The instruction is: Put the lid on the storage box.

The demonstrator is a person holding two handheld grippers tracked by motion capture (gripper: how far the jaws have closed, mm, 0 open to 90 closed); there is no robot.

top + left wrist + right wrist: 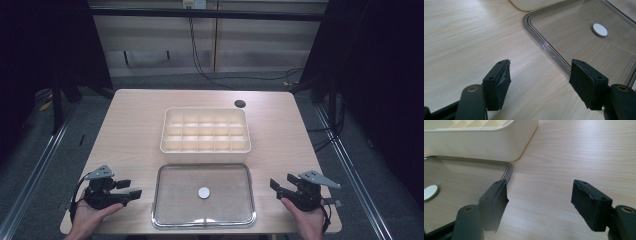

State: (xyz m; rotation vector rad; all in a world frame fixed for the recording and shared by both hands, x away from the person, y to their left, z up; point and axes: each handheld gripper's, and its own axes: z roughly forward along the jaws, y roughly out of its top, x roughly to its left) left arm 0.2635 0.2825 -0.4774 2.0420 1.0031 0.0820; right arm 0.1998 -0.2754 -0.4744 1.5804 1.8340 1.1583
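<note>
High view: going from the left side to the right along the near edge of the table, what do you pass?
Left black tongs → clear rectangular lid with a white round knob → right black tongs.

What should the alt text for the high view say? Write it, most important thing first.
A clear lid with a white round knob lies flat on a wooden table, between the open left gripper and open right gripper, each held in a hand. Behind the lid sits a cream divided box with empty compartments.
</note>
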